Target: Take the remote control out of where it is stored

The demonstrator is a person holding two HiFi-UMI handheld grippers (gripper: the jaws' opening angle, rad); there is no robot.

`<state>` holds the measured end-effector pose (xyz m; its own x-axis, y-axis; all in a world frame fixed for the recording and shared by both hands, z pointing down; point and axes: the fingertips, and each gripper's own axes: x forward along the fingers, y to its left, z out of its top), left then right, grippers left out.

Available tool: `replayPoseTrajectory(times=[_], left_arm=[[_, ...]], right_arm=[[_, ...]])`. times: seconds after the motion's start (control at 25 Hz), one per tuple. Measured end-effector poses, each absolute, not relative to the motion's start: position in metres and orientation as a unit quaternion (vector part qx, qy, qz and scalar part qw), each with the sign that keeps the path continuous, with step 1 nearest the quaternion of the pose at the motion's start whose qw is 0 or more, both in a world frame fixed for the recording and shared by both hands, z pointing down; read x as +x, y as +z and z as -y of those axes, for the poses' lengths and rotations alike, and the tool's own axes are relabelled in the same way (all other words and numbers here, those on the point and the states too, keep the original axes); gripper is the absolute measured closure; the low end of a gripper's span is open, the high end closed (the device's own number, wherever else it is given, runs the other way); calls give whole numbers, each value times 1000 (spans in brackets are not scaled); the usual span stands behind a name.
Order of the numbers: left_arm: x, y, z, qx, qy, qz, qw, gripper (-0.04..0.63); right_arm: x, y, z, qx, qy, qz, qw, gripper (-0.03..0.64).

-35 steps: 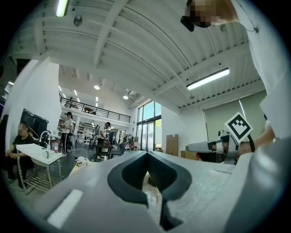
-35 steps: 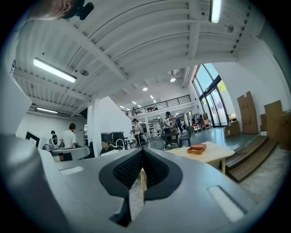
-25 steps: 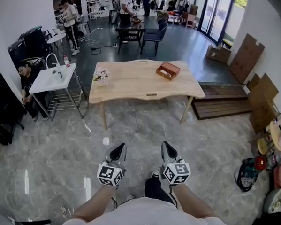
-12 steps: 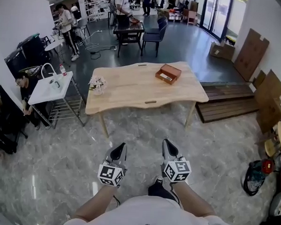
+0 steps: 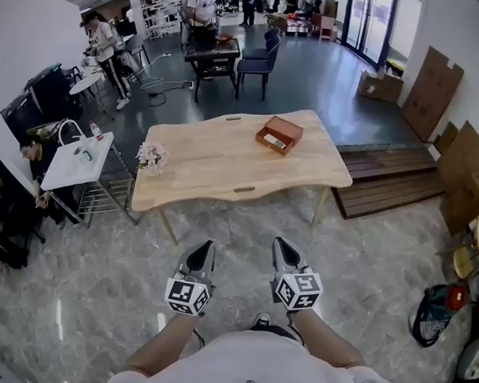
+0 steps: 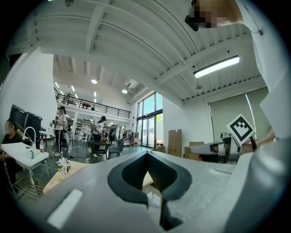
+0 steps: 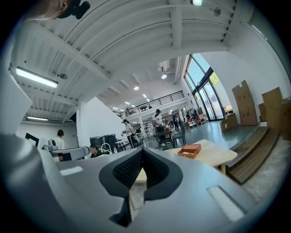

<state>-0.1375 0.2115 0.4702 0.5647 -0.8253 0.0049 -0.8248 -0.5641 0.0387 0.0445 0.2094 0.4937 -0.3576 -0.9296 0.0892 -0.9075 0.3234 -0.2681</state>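
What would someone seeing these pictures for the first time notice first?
The big wooden table stands mid-room, with an open brown box near its far right side and white flowers at its left end. Nearer the camera, the left claw and right claw are held side by side over the floor, both shut and empty, short of the table.

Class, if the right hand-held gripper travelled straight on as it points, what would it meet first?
Probably the wooden table, at its near edge; only floor lies between, though depth is hard to judge.
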Motion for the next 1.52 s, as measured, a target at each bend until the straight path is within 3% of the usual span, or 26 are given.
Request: replayPoseTrajectory(times=[0.88, 1.52], left_arm=[[-75, 485, -121, 864, 5, 504, 21, 594], [-55, 487, 28, 890, -5, 454, 34, 594]], right_arm=[[121, 518, -103, -549, -167, -818, 37, 589], [129, 525, 19, -582, -168, -796, 8, 589]])
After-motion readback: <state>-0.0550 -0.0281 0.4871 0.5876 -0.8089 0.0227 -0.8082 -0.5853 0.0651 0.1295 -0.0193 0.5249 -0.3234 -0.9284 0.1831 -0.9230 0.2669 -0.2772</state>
